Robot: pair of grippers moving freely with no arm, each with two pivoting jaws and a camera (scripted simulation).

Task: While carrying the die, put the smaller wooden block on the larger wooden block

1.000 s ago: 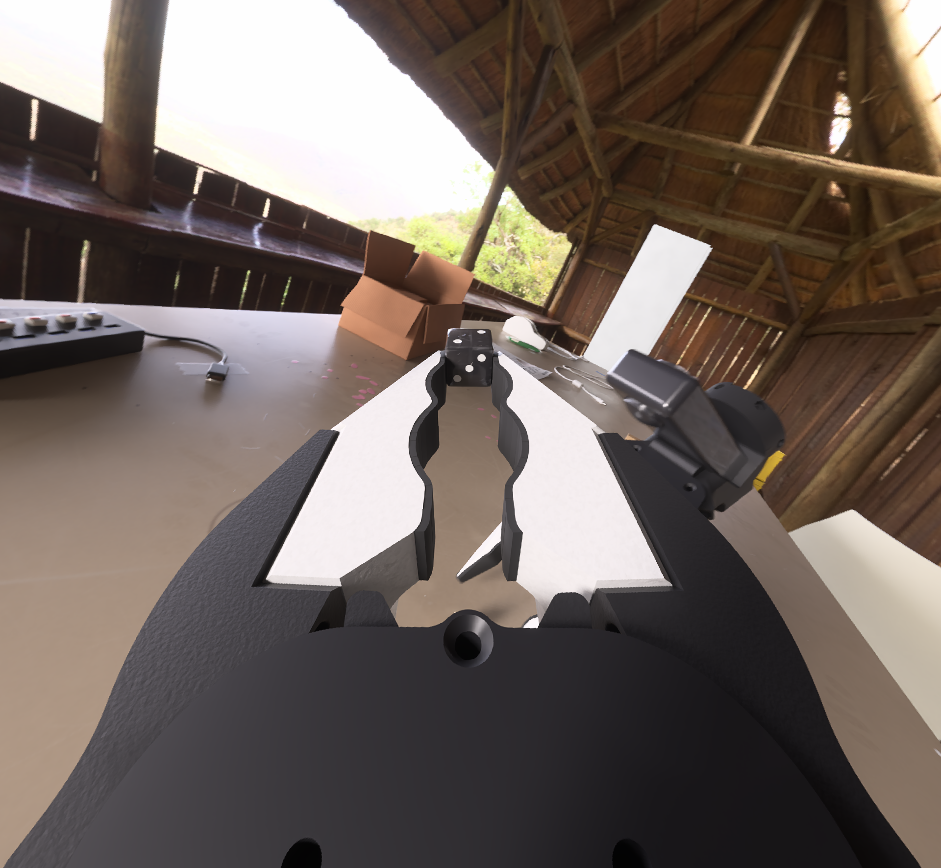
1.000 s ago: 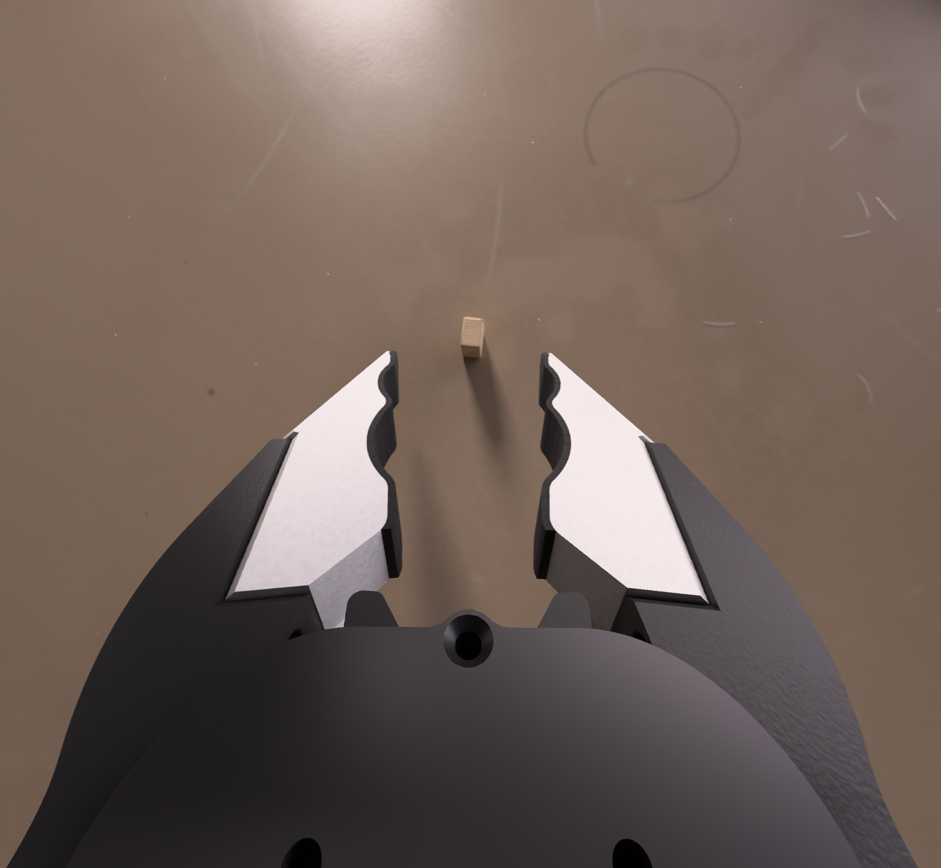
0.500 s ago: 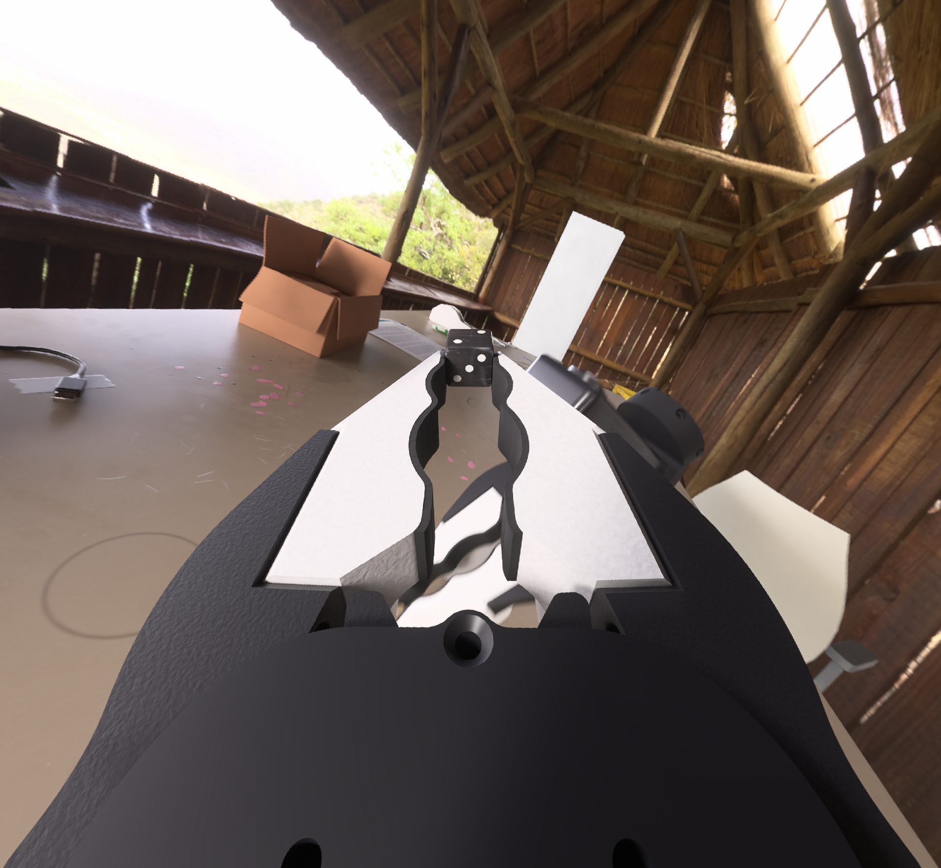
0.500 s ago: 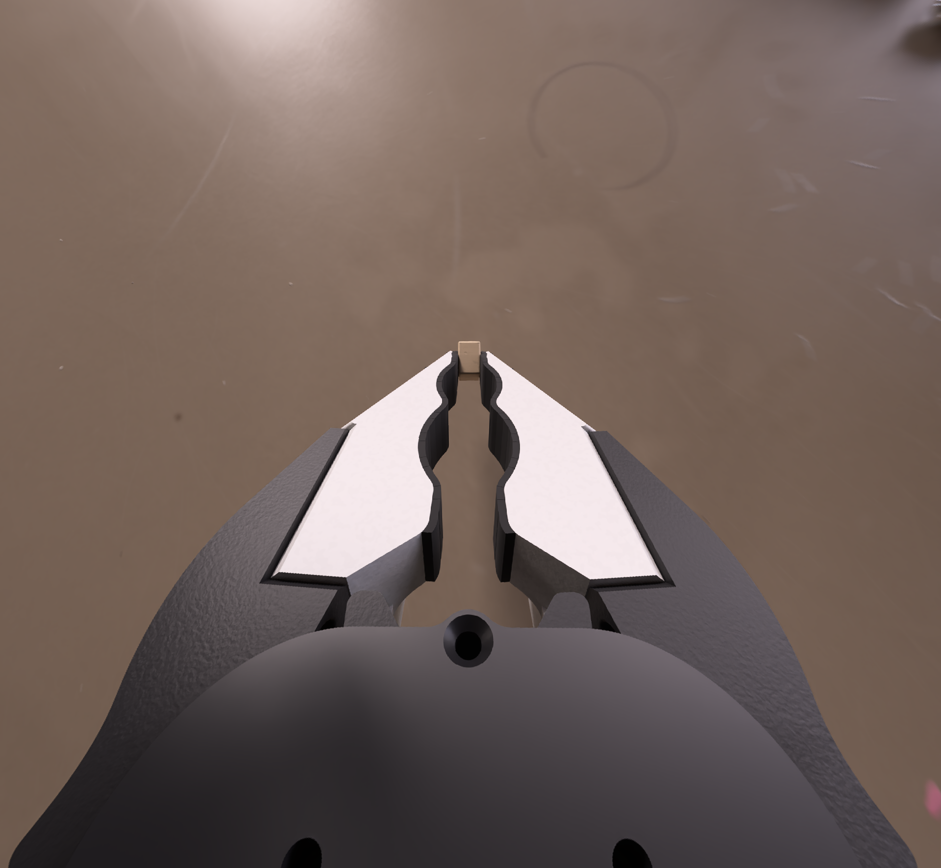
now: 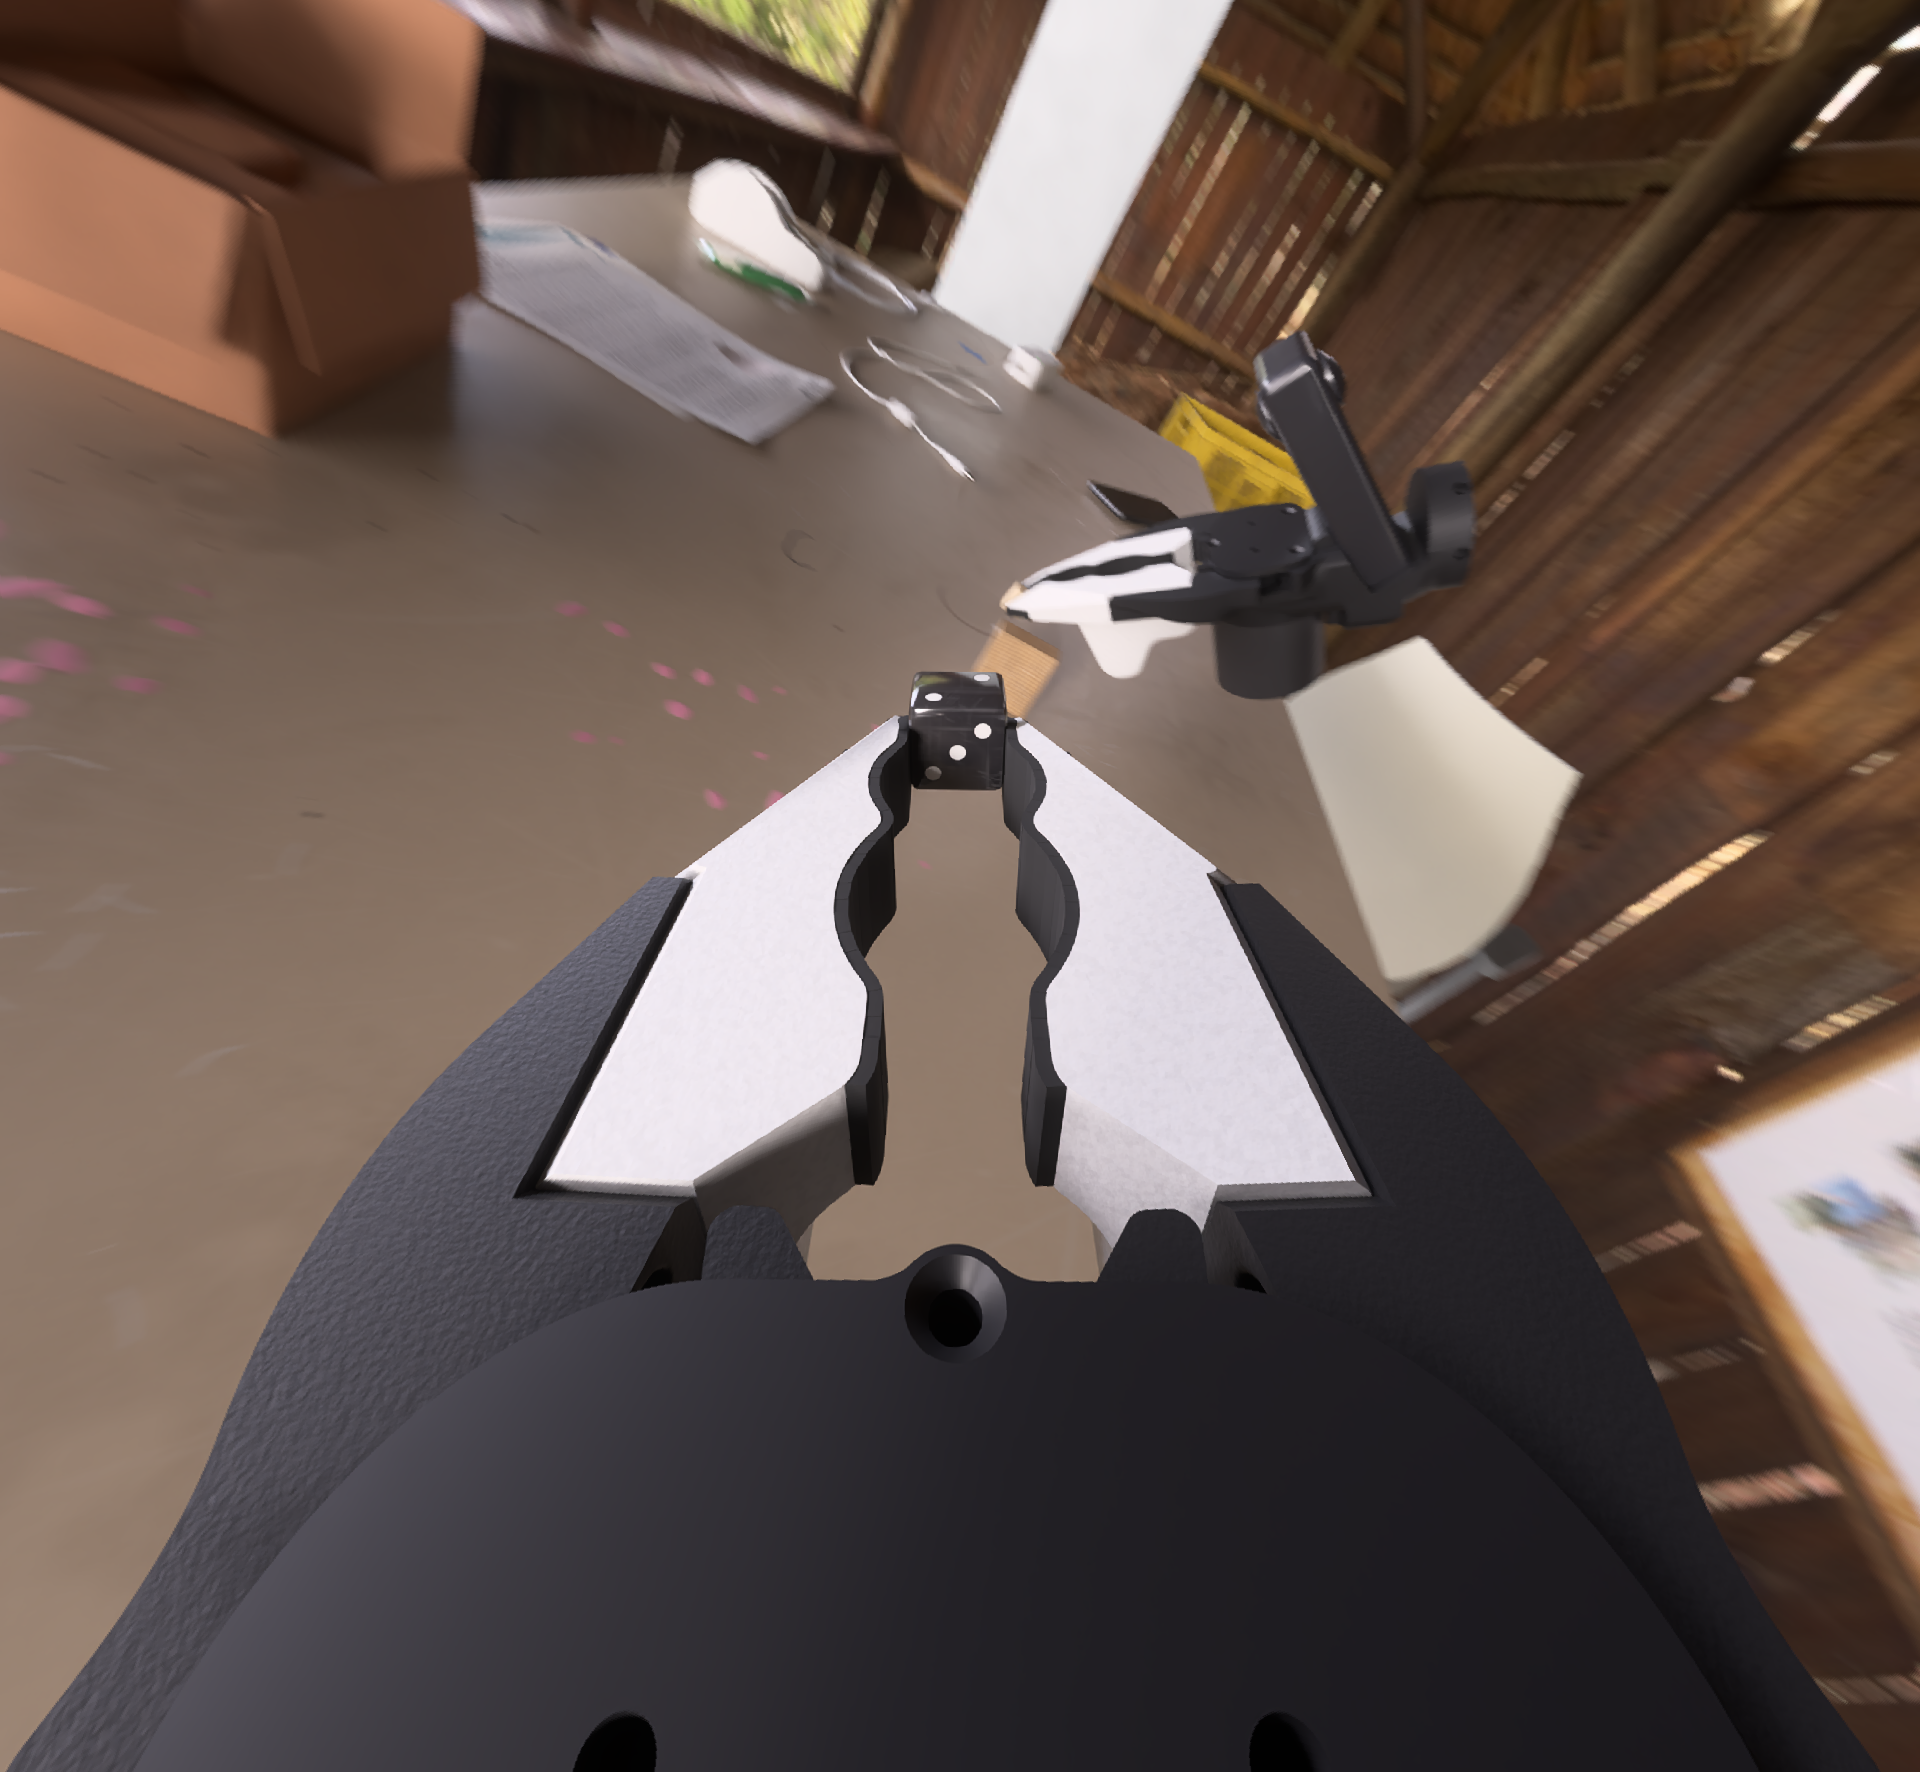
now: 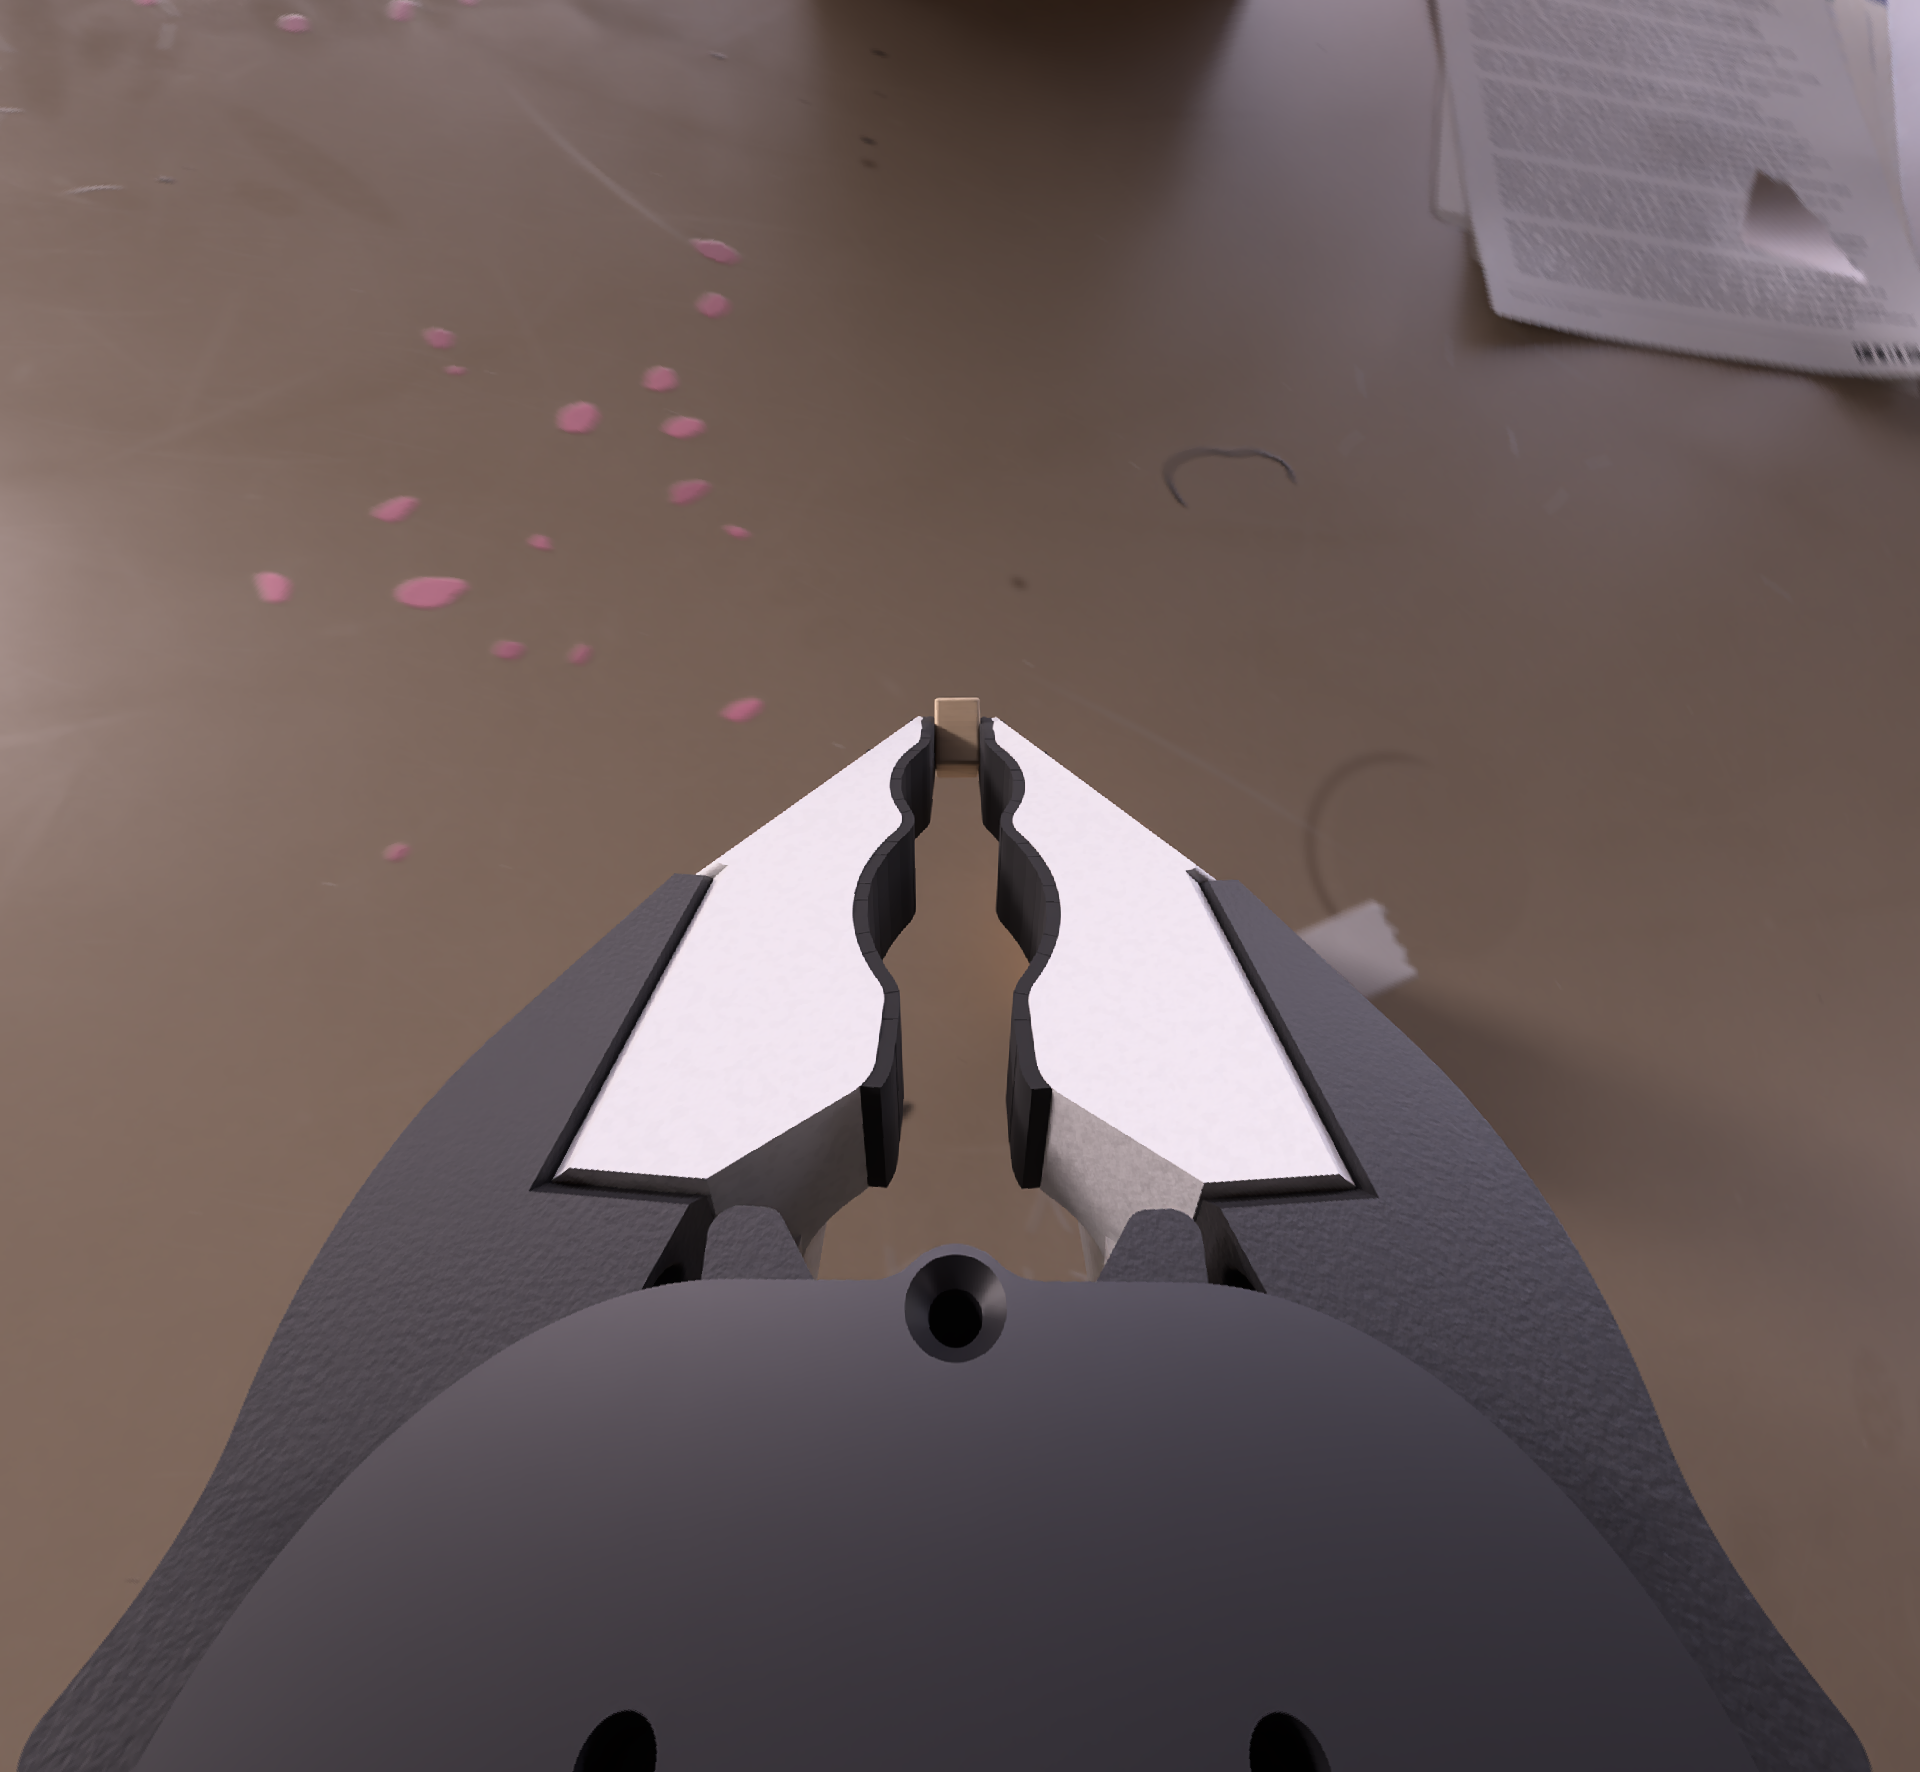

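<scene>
Die (image 5: 958, 730), black with white pips, is pinched between the tips of the left gripper (image 5: 957, 754), whose jaws are closed on it above the brown table (image 5: 312, 787). Just beyond the die lies the larger wooden block (image 5: 1023, 662), resting on the table not far from its right edge. The right gripper (image 5: 1049, 592) hangs over that block, its jaws clamped on the smaller wooden block (image 6: 956, 735), a pale little cube held at the very fingertips, clear of the table. Pink specks (image 6: 426, 591) are scattered across the table to the left. A cardboard box (image 5: 197, 195) and printed sheets (image 6: 1662, 122) sit toward the far edge.
</scene>
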